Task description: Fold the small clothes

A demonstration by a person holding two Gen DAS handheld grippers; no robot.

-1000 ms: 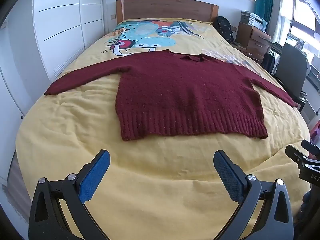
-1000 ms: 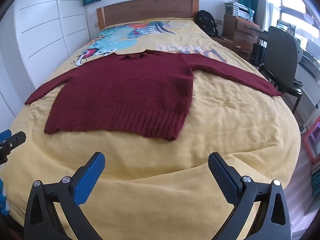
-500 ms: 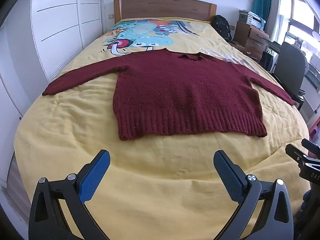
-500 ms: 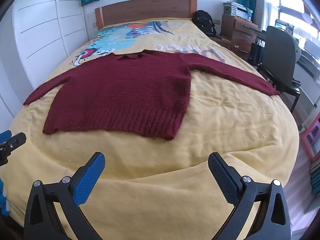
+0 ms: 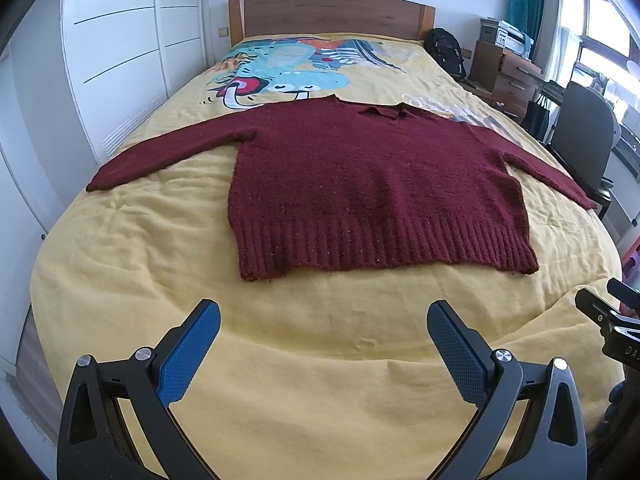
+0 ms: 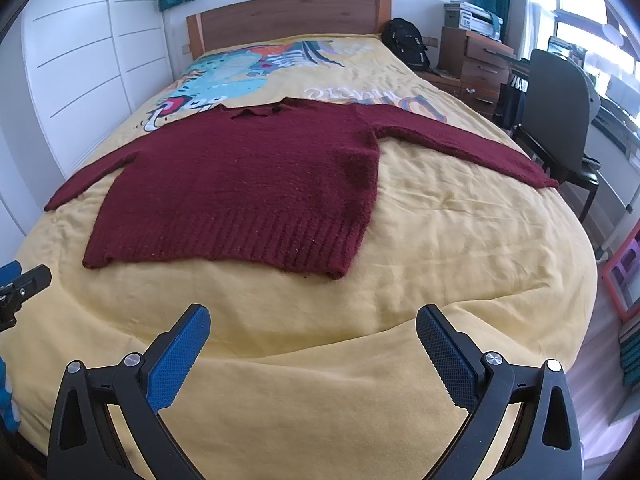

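A dark red knitted sweater [image 5: 372, 184] lies flat on the yellow bed cover [image 5: 320, 340], both sleeves spread out, ribbed hem toward me. It also shows in the right wrist view [image 6: 248, 188]. My left gripper [image 5: 323, 316] is open and empty, above the foot of the bed, short of the hem. My right gripper [image 6: 313, 320] is open and empty, also short of the hem, nearer its right corner. The right gripper's edge shows in the left wrist view [image 5: 612, 320].
White wardrobe doors [image 5: 112, 60] run along the left of the bed. A wooden headboard [image 5: 332, 12] is at the far end. A black backpack [image 6: 404, 44], a wooden drawer unit [image 6: 476, 64] and a grey chair [image 6: 556, 116] stand on the right.
Both grippers have moved slightly forward toward the sweater. Both stay open. The sweater has not moved.
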